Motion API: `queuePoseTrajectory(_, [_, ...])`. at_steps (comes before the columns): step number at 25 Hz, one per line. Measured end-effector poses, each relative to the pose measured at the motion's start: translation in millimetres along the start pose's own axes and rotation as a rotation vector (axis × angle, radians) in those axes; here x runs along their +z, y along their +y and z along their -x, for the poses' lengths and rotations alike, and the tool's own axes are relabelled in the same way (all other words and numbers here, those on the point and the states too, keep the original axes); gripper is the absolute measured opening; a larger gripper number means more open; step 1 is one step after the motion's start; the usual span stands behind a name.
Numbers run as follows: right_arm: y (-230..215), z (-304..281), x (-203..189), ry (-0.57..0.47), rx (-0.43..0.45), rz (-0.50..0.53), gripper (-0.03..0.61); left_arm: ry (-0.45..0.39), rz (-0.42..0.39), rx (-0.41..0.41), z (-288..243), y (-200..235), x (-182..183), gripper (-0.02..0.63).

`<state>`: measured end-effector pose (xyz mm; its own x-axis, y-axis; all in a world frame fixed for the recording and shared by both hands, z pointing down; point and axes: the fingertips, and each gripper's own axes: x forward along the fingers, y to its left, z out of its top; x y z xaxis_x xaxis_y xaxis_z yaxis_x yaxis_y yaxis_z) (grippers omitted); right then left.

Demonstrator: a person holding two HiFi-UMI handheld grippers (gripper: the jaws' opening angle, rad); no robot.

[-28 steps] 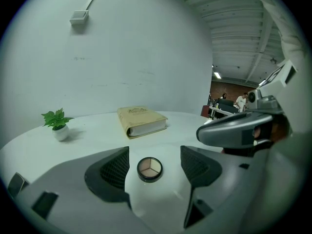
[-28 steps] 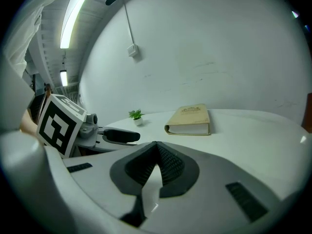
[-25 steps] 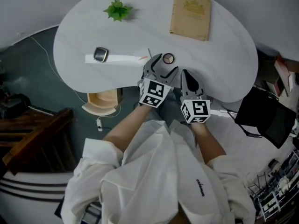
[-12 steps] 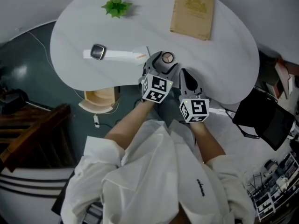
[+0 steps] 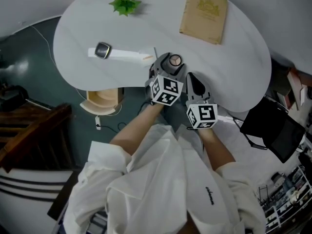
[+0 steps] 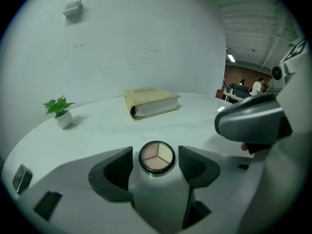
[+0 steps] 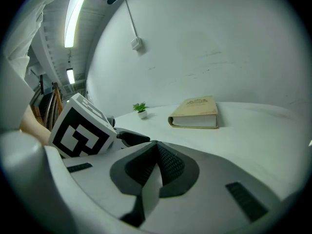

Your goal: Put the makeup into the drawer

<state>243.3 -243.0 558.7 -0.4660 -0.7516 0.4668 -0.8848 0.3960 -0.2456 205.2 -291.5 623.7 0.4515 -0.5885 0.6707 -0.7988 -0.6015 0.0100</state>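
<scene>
Left gripper view is showing the left gripper (image 6: 155,151) low in the frame, its fingers (image 6: 114,172) apart and just closing around the round makeup compact (image 6: 156,158), which is lying untouched between them on the white worktop (image 6: 97,130). The right gripper (image 7: 155,147) is keeping its fingers together, empty.

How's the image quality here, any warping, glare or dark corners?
Head view: sharp, evenly lit, the white table bowed by the wide lens. Left gripper view: fisheye with black corners, the makeup compact crisp. Right gripper view: same dark corners, a ceiling light flares bright.
</scene>
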Motion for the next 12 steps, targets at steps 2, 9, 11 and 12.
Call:
queuePoseTrajectory(2, [0,0,0,-0.001,0.006,0.002,0.017,0.002,-0.004,0.004,0,0,0,0.301])
queuePoseTrajectory(9, [-2,2,0,-0.001,0.016,0.003,0.017,0.01,-0.043,-0.02,0,-8,1,0.234])
queuePoseTrajectory(11, [-2,2,0,-0.001,0.019,0.005,0.017,0.009,-0.047,-0.021,-1,-10,2,0.23])
queuePoseTrajectory(12, [-3,2,0,-0.001,0.021,0.006,0.017,0.008,-0.048,-0.021,-1,-10,2,0.23])
